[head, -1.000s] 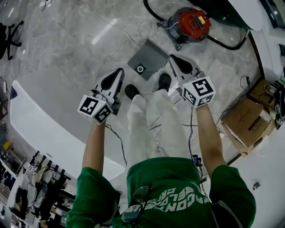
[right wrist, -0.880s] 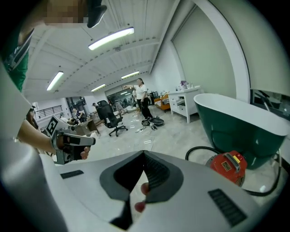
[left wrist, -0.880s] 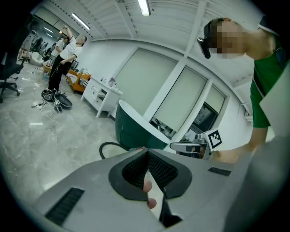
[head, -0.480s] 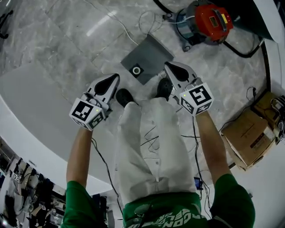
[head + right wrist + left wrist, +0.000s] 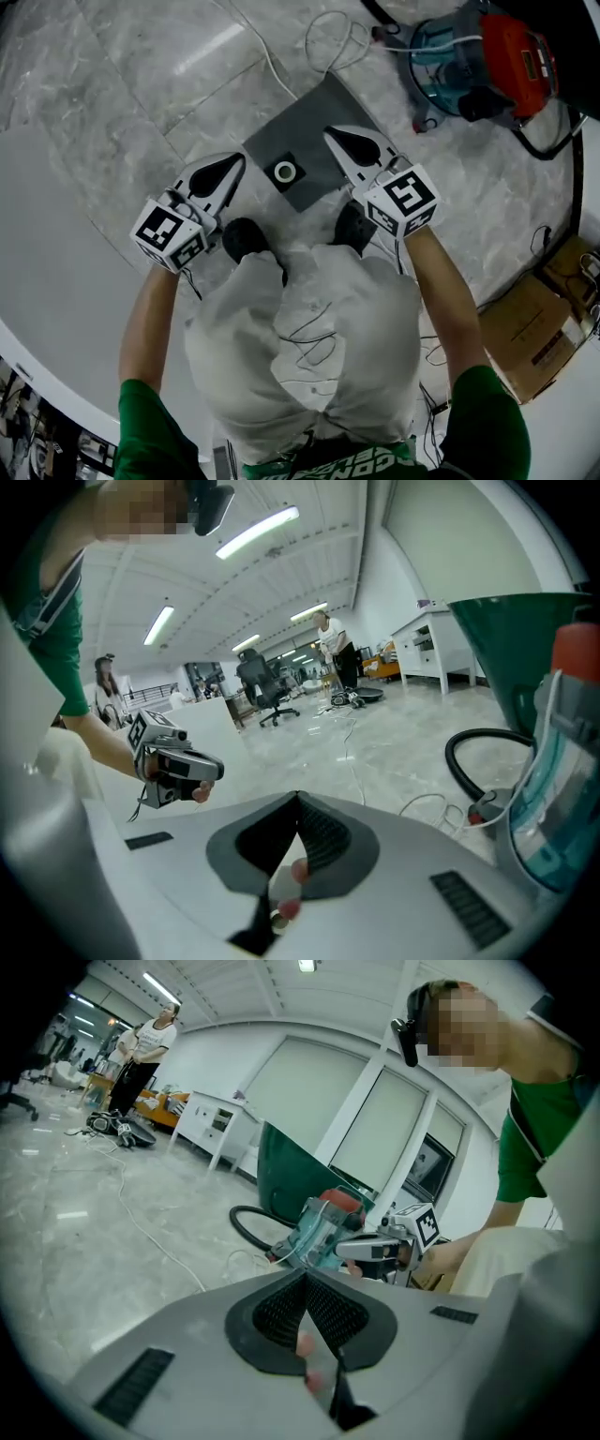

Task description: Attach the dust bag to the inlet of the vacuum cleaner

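Marble flr [image 5: 122, 103], dust bag [image 5: 307, 139] (open-plan rm)

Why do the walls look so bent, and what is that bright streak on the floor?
Head view: a wide lens bows the marble floor, and the streak is likely a reflected lamp. Both gripper views: fisheye curves the walls, corners go black; strip lights glare in the right one.

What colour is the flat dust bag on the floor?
Grey dust bag, with a white ring; clearest in the head view.
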A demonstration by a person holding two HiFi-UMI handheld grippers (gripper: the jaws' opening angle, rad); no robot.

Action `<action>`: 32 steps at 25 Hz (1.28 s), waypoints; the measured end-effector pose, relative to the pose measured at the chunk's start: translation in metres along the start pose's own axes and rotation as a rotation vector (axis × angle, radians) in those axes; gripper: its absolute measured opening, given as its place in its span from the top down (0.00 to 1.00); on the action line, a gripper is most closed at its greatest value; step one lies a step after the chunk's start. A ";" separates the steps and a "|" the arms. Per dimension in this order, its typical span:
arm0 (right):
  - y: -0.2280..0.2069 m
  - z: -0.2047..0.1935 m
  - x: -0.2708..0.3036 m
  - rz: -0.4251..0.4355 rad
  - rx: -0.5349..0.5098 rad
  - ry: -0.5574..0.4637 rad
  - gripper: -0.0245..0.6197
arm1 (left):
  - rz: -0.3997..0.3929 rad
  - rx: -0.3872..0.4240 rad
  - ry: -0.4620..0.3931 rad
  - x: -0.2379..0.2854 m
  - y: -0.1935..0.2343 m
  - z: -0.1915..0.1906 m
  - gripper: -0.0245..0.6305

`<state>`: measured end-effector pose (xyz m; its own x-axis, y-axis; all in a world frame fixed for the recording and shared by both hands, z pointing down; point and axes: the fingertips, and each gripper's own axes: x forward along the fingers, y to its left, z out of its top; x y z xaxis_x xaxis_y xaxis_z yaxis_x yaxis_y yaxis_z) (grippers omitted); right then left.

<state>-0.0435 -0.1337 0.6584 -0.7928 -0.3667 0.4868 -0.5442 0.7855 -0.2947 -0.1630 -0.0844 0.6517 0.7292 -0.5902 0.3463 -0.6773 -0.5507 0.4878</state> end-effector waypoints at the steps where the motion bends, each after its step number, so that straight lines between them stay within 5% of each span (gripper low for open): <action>1: -0.005 -0.015 0.013 0.010 -0.006 -0.004 0.95 | 0.003 -0.004 -0.010 0.006 0.012 -0.014 0.97; 5: -0.014 -0.079 0.054 0.064 -0.035 0.012 0.95 | -0.006 -0.033 -0.046 0.028 0.043 -0.072 0.97; 17: 0.012 -0.210 0.093 0.146 -0.152 0.097 0.95 | -0.056 0.123 0.054 0.070 0.068 -0.220 0.97; 29: 0.068 -0.281 0.110 0.217 -0.180 0.218 0.95 | -0.093 0.142 0.198 0.070 0.071 -0.284 0.97; 32: 0.081 -0.299 0.112 0.249 -0.204 0.267 0.87 | -0.126 0.182 0.239 0.072 0.068 -0.296 0.97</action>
<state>-0.0943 0.0376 0.9356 -0.7798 -0.0315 0.6253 -0.2578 0.9263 -0.2748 -0.1283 0.0102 0.9469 0.7964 -0.3671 0.4807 -0.5705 -0.7198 0.3954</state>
